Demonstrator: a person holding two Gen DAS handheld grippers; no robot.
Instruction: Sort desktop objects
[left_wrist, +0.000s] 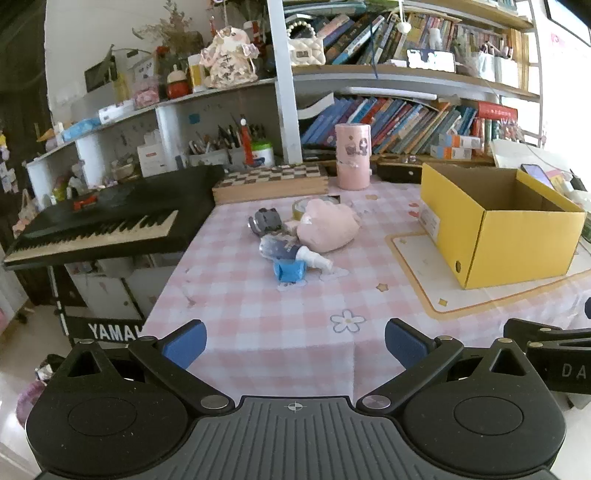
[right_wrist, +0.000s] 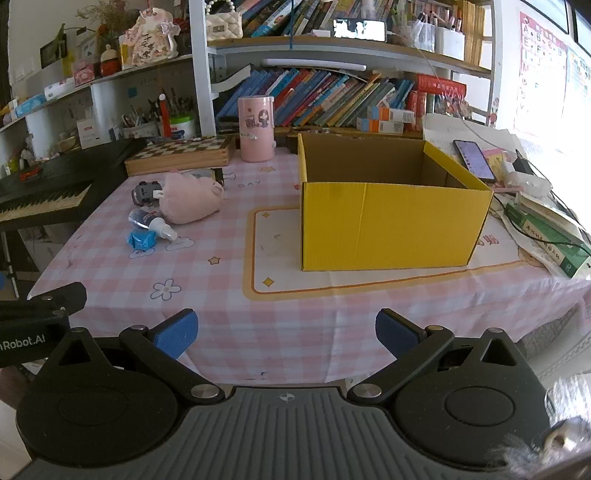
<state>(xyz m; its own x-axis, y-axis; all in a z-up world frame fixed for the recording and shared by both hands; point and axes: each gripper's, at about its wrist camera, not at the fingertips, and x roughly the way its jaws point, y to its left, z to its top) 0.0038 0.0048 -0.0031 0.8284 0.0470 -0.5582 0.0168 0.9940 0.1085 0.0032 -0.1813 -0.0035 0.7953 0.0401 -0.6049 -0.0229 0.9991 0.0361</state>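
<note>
A small pile lies mid-table on the pink checked cloth: a pink plush toy (left_wrist: 328, 228) (right_wrist: 190, 198), a grey toy car (left_wrist: 266, 220) (right_wrist: 145, 192), a clear spray bottle (left_wrist: 291, 253) (right_wrist: 153, 222), a blue wrapped packet (left_wrist: 290, 272) (right_wrist: 142, 239) and a tape roll (left_wrist: 301, 205) partly behind the plush. An open yellow cardboard box (left_wrist: 517, 243) (right_wrist: 388, 225) stands to the right, with no contents showing. My left gripper (left_wrist: 295, 345) hangs open over the table's near edge, well short of the pile. My right gripper (right_wrist: 286, 332) is open too, facing the box, with nothing between its fingers.
A black keyboard (left_wrist: 107, 225) borders the table's left side. At the back stand a wooden chessboard box (left_wrist: 269, 182), a pink cylinder (left_wrist: 352, 157) and full bookshelves. A phone (right_wrist: 474, 159), cables and a green book (right_wrist: 546, 236) crowd the right edge.
</note>
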